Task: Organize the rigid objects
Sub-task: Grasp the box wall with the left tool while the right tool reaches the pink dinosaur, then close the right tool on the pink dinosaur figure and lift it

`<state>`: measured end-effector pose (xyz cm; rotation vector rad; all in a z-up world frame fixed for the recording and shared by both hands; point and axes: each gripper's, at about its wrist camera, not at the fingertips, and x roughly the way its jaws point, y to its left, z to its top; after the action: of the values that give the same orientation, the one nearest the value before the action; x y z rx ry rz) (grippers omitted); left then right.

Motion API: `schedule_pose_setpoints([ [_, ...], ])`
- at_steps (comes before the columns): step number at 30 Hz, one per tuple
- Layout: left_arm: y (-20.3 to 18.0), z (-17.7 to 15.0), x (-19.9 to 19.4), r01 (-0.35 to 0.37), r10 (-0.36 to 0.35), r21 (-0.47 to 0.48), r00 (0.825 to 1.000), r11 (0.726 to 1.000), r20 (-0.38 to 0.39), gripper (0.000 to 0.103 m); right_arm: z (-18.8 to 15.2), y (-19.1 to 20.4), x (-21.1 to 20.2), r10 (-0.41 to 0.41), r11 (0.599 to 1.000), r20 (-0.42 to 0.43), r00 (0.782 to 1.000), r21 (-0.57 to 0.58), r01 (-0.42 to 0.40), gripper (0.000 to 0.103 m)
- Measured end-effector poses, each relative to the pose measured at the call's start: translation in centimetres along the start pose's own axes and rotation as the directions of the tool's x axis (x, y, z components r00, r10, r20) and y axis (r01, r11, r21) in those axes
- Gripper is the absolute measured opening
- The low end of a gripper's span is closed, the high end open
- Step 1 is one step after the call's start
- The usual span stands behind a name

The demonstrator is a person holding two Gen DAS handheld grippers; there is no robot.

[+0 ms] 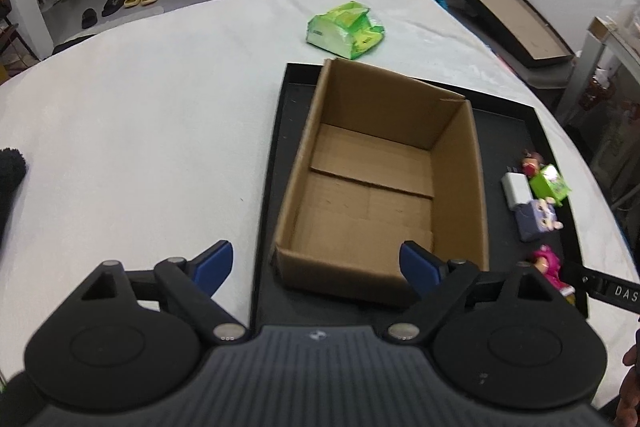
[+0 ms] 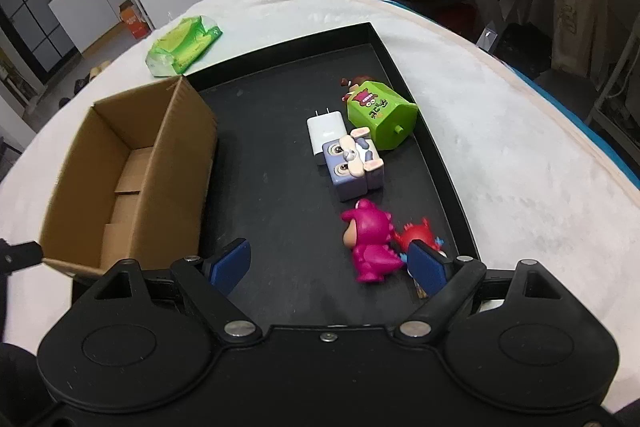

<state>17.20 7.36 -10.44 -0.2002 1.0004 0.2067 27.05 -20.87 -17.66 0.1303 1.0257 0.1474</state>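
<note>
Left gripper spread wide, holding nothing, above the cardboard box near edge. Right gripper wide apart, empty, just by the pink figure. Toys and charger on black tray.

Between the cardboard box and the toy cluster you have a bare strip of black tray floor to pass through. The pink figure and red toy crowd the near right corner; charger, purple block and green block touch behind them.
</note>
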Motion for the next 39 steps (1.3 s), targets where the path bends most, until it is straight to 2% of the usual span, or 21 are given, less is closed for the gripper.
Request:
schedule_pose_setpoints([
  [7,1.2,1.2,2.7,-0.030,0.030,-0.003,0.999,1.000,-0.020,0.084,-0.1,0.9,3.2,-0.038,0.999,-0.023,0.999,-0.036,0.037,0.080],
  [13,1.7,1.6,5.0,-0.047,0.047,0.003,0.998,0.999,-0.050,0.078,-0.3,1.9,4.5,-0.075,0.992,-0.007,0.997,-0.104,0.074,0.076],
  [15,1.7,1.7,5.6,-0.067,0.068,0.019,0.996,0.998,-0.059,0.071,-0.4,1.9,4.6,-0.084,0.990,0.001,0.996,-0.113,0.084,0.076],
  [22,1.7,2.0,7.1,-0.071,0.072,0.020,0.995,0.997,-0.067,0.059,-0.5,2.6,5.9,-0.120,0.980,0.003,0.993,-0.162,0.119,0.071],
  [26,1.5,2.0,7.9,-0.048,0.049,0.014,0.996,0.999,-0.081,0.038,-0.6,2.5,6.7,-0.162,0.972,-0.011,0.987,-0.175,0.158,0.067],
  [27,1.4,2.0,8.1,-0.052,0.053,0.019,0.995,0.998,-0.081,0.027,-0.6,2.4,6.9,-0.172,0.971,-0.015,0.985,-0.173,0.167,0.063],
  [29,1.2,1.9,8.2,-0.047,0.049,0.026,0.996,0.999,-0.080,0.016,-0.7,2.1,7.2,-0.174,0.971,-0.016,0.985,-0.169,0.168,0.055],
  [30,1.1,1.8,8.1,-0.036,0.038,0.027,0.996,0.999,-0.078,0.012,-0.7,2.0,7.3,-0.172,0.972,-0.019,0.985,-0.168,0.166,0.045],
  [31,1.0,1.8,8.1,-0.036,0.038,0.031,0.997,0.999,-0.074,0.012,-0.7,1.9,7.4,-0.167,0.973,-0.022,0.986,-0.164,0.161,0.038],
  [39,0.8,0.8,7.4,-0.013,0.016,0.045,0.998,0.999,-0.065,0.012,-0.8,2.5,6.3,-0.091,0.984,-0.002,0.996,-0.157,0.089,0.038],
])
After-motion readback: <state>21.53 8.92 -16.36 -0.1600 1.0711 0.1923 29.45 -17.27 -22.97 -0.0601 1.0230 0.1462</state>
